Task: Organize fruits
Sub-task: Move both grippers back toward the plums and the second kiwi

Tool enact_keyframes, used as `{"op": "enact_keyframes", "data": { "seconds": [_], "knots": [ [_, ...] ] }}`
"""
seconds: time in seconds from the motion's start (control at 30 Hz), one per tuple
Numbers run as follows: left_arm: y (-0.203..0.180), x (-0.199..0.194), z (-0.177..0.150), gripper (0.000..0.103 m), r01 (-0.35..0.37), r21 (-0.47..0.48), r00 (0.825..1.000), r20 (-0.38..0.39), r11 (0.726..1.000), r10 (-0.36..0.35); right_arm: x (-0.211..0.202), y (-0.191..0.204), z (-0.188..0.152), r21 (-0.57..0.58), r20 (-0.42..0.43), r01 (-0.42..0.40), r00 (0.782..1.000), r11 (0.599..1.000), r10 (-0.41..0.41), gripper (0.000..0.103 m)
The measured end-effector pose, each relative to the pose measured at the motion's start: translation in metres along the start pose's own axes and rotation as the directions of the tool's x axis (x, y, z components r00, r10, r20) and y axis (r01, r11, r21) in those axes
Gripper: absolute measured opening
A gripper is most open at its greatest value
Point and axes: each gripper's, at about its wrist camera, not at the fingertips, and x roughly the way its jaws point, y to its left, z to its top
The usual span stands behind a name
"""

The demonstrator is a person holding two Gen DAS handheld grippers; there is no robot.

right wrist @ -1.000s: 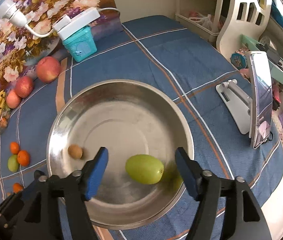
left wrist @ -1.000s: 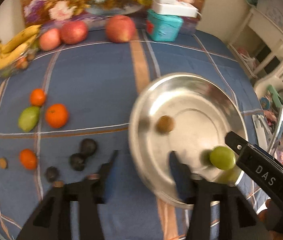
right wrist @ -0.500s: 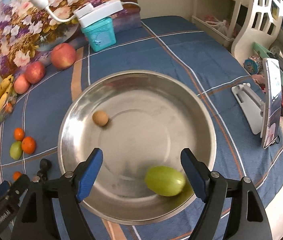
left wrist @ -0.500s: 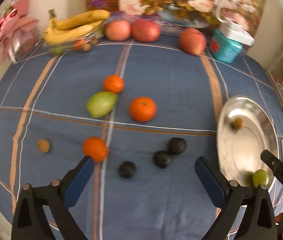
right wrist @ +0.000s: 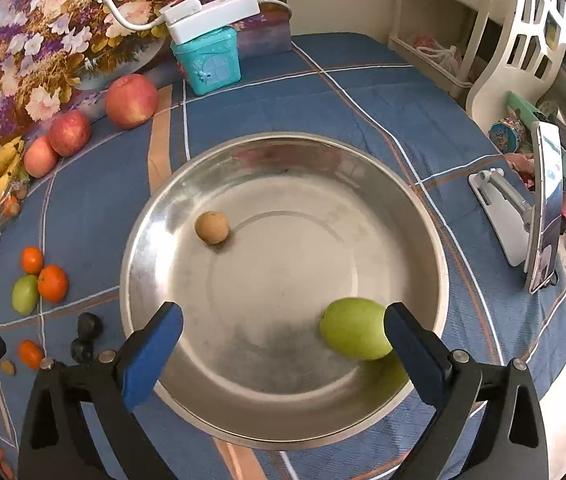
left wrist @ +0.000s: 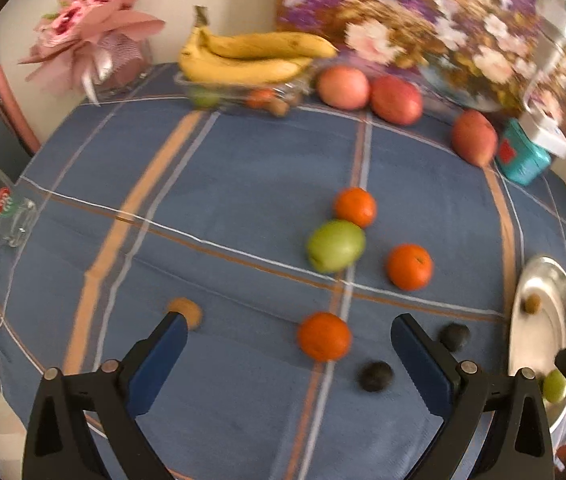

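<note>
Left wrist view: left gripper (left wrist: pixel 289 330) wide open, empty, orange (left wrist: pixel 324 341) lying between its fingers on the blue cloth. Drop straight, centre it, close gently. Right gripper (right wrist: pixel 283 326) wide open over steel bowl (right wrist: pixel 439 240); green fruit (right wrist: pixel 353 334) inside.

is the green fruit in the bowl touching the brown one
Apart. The right wrist view shows bare bowl floor between the green fruit and the brown one.
</note>
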Motion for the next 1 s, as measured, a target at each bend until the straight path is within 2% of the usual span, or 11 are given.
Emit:
{"op": "enact_keyframes", "data": {
  "seconds": [0.17, 0.27, 0.5, 0.8, 1.0],
  "knots": [
    [0.021, -0.002, 0.008, 0.103, -0.007, -0.029, 1.000, 0.023, 1.000, 0.007, -0.004, 0.010, 0.000, -0.005, 0.031, -0.041, 0.999, 0.999, 0.041, 0.101],
    [0.030, -0.003, 0.012, 0.103, -0.038, -0.014, 0.999, 0.033, 0.999, 0.038, -0.010, 0.021, -0.001, -0.025, 0.057, -0.070, 0.996, 0.997, 0.072, 0.101],
    [0.064, -0.007, 0.024, 0.103, -0.065, -0.036, 0.996, 0.051, 0.997, 0.067, -0.020, 0.061, -0.004, -0.074, 0.080, -0.164, 0.982, 0.984, 0.170, 0.101],
    [0.116, -0.005, 0.033, 0.103, -0.077, -0.151, 0.995, 0.057, 0.985, 0.086, -0.022, 0.137, -0.014, -0.203, 0.021, -0.259, 0.963, 0.944, 0.269, 0.101],
    [0.113, 0.012, 0.032, 0.103, -0.046, -0.147, 0.999, 0.020, 0.988, 0.050, -0.015, 0.161, -0.017, -0.244, 0.009, -0.267, 0.961, 0.932, 0.277, 0.101]
  ]
}}
